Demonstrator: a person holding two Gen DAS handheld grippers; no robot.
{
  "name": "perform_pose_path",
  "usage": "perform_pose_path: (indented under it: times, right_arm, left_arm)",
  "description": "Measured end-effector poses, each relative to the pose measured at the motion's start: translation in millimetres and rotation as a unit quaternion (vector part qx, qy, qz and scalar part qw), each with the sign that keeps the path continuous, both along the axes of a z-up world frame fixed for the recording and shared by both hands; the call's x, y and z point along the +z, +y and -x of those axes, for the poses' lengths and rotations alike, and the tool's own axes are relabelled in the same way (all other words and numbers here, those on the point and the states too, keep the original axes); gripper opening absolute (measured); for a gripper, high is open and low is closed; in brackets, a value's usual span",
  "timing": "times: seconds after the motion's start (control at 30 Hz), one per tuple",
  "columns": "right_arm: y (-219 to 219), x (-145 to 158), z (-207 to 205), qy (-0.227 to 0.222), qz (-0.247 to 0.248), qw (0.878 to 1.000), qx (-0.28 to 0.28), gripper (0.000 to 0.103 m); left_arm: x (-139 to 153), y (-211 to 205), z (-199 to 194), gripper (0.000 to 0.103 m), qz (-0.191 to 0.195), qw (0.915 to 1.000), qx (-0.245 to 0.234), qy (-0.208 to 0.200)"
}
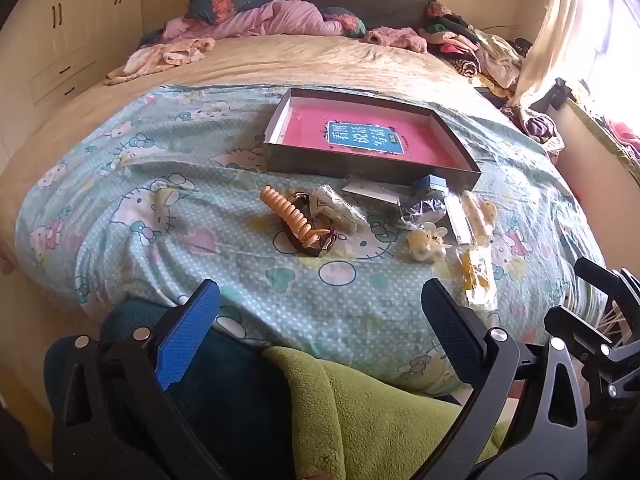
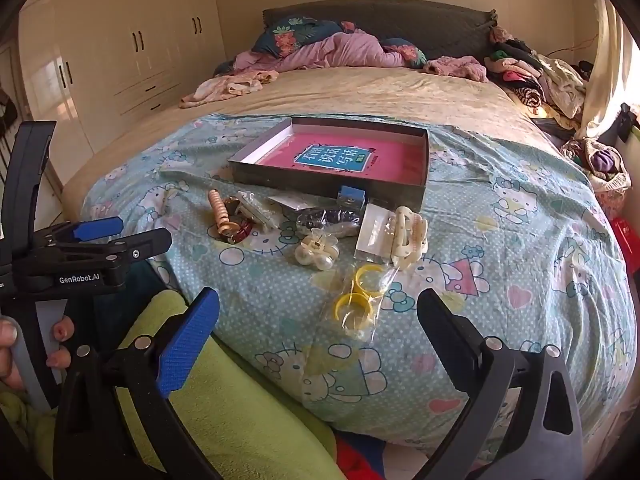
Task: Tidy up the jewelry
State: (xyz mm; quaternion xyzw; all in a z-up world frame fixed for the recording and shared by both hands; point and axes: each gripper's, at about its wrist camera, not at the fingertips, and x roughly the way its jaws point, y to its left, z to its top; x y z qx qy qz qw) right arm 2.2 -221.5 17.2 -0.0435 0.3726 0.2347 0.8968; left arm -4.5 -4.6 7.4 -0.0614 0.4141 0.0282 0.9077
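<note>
A shallow grey box with a pink bottom lies on the Hello Kitty blanket. In front of it lie hair accessories: an orange spiral hair tie, a dark bracelet, a pearl flower clip, a cream claw clip, a bag with yellow rings and a small blue box. My left gripper is open and empty, short of the items. My right gripper is open and empty, just before the ring bag.
Clothes and pillows pile at the head of the bed. A clothes heap lies at the far right. A wardrobe stands left. A green fleece lies below the grippers.
</note>
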Motion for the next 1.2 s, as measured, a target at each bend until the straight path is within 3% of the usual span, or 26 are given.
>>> perform_pose_path:
  times: [1.2]
  right_arm:
    - [1.0,0.7,0.9,-0.003,0.001,1.000,0.002,0.099]
  left_arm:
    - [5.1,1.6,1.9,0.094,0.000,0.9999,-0.004,-0.010]
